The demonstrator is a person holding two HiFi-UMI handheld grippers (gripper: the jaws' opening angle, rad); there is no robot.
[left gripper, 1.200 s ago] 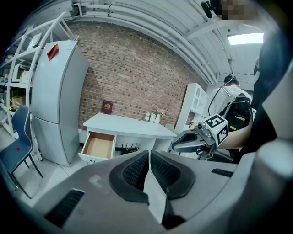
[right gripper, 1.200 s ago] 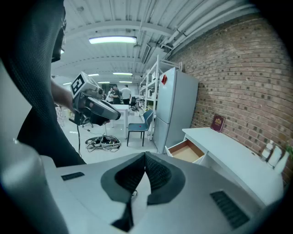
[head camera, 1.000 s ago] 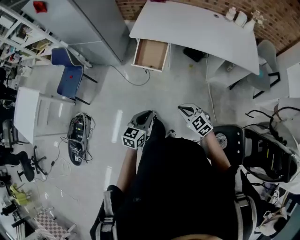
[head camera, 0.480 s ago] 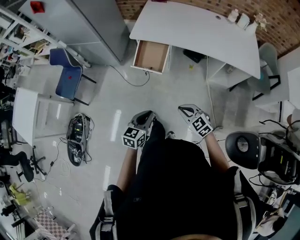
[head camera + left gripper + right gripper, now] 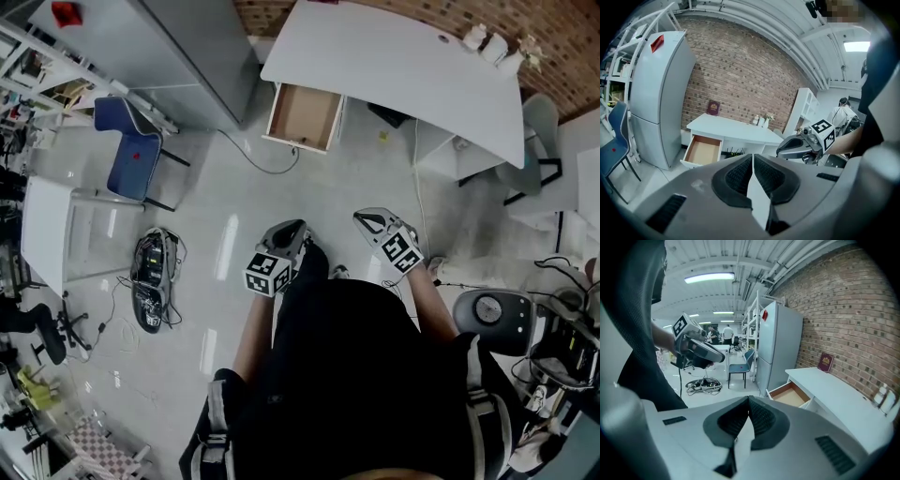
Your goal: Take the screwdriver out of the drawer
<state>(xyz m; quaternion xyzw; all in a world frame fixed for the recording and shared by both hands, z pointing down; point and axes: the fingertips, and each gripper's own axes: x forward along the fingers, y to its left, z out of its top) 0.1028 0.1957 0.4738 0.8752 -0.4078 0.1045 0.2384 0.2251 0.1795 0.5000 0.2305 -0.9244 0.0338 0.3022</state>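
Observation:
The white desk [image 5: 394, 56] stands against the brick wall, with its wooden drawer [image 5: 303, 114] pulled open at the left end. The drawer's inside looks bare brown from here, and I see no screwdriver in any view. My left gripper [image 5: 294, 228] and right gripper [image 5: 367, 219] are held side by side in front of the person's body, well short of the desk and pointing towards it. Both are shut with nothing between the pads. The left gripper view shows the drawer [image 5: 701, 150] beyond its closed jaws, and the right gripper view shows the drawer [image 5: 790, 393] too.
A tall grey fridge [image 5: 178, 47] stands left of the desk, with a blue chair [image 5: 131, 150] beside it. A tangle of cables [image 5: 153, 277] lies on the floor at left. A black office chair [image 5: 492, 314] is at right. Small bottles [image 5: 492, 42] sit on the desk's far corner.
The person has shifted slightly towards the desk; the black chair at right has slid back and down in the head view. Both grippers keep their pose, still shut.

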